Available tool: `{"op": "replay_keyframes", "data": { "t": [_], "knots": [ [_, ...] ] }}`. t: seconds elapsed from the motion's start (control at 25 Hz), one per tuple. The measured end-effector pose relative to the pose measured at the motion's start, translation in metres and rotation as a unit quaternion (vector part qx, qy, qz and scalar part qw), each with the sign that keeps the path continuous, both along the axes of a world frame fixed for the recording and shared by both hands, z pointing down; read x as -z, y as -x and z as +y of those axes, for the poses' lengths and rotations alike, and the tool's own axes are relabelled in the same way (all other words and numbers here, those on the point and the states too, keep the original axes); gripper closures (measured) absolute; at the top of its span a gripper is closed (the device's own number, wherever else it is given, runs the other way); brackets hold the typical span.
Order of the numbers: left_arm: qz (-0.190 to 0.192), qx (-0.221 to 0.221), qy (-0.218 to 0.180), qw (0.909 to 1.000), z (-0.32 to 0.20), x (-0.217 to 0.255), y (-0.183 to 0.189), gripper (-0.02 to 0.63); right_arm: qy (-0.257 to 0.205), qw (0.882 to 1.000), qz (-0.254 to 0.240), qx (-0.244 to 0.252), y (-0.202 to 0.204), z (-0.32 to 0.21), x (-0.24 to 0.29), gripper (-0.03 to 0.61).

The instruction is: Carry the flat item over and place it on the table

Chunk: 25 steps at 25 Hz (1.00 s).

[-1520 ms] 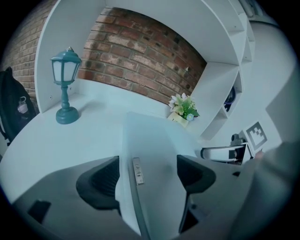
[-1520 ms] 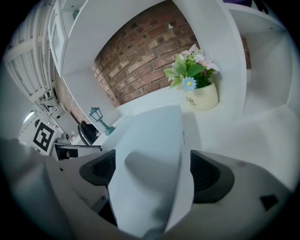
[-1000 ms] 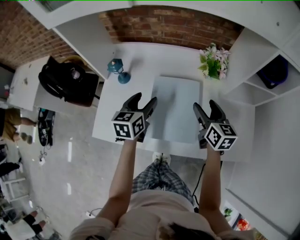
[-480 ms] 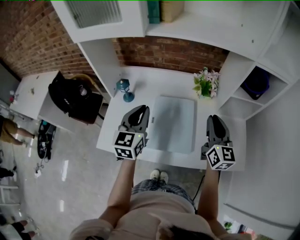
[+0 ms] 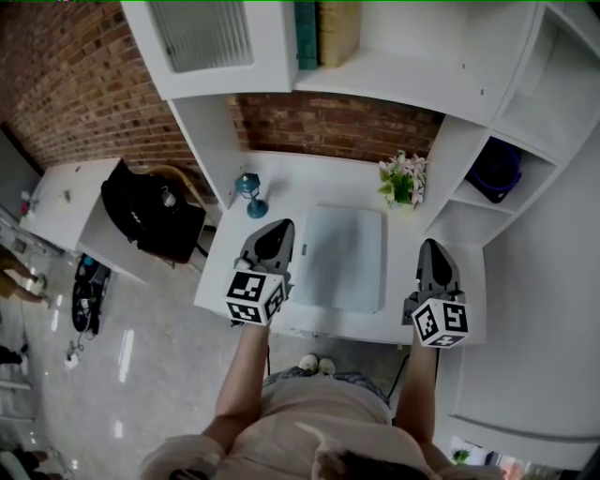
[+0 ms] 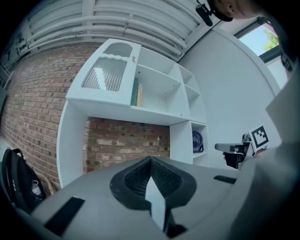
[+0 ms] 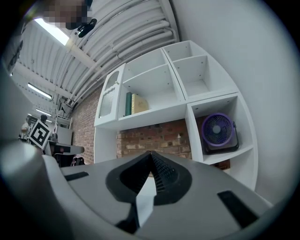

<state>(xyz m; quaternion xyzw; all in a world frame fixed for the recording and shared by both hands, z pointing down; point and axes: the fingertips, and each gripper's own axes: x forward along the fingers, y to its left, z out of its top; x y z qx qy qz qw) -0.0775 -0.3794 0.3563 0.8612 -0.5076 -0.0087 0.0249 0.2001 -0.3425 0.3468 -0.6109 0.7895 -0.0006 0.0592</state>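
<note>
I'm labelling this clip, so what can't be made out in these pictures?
Flat item: outside both gripper views, which aim above it; its material is unclear in the head view.
Books: titles too small in every view.
Bag: cut off by the left gripper view's edge.
Teal object: too small in the head view to identify.

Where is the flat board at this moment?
In the head view, the flat board lies on the white desk, mid-frame between the left gripper and the right gripper, with the flowers just beyond its far right corner.
</note>
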Motion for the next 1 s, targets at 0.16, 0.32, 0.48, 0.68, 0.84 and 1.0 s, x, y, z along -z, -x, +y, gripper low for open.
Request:
{"op": "replay_keyframes", "data": {
  "t": [0.16,0.32,0.48,0.68,0.84,1.0],
  "knots": [
    [0.001,-0.005,0.0,1.0,0.003,0.0,-0.004,0.586,-0.005,1.0,0.004,-0.005,-0.005,0.006,0.002,0.561],
    [0.001,-0.009,0.002,1.0,0.005,-0.001,-0.007,0.586,-0.002,1.0,0.015,-0.008,-0.006,0.009,0.002,0.561],
    [-0.003,-0.011,0.006,0.9999,0.005,-0.005,-0.007,0.586,0.006,0.999,0.03,-0.012,-0.003,0.01,-0.001,0.563],
    [0.002,-0.012,0.014,0.9998,0.005,-0.01,-0.005,0.586,0.015,0.999,0.031,-0.016,-0.002,0.009,-0.007,0.563],
    [0.003,-0.011,0.017,0.9998,0.003,-0.011,-0.004,0.586,0.021,0.999,0.029,-0.017,-0.003,0.008,-0.01,0.563],
    [0.009,-0.011,0.022,0.9996,0.003,-0.013,-0.003,0.586,0.025,0.999,0.029,-0.016,-0.004,0.008,-0.012,0.563]
  ]
}}
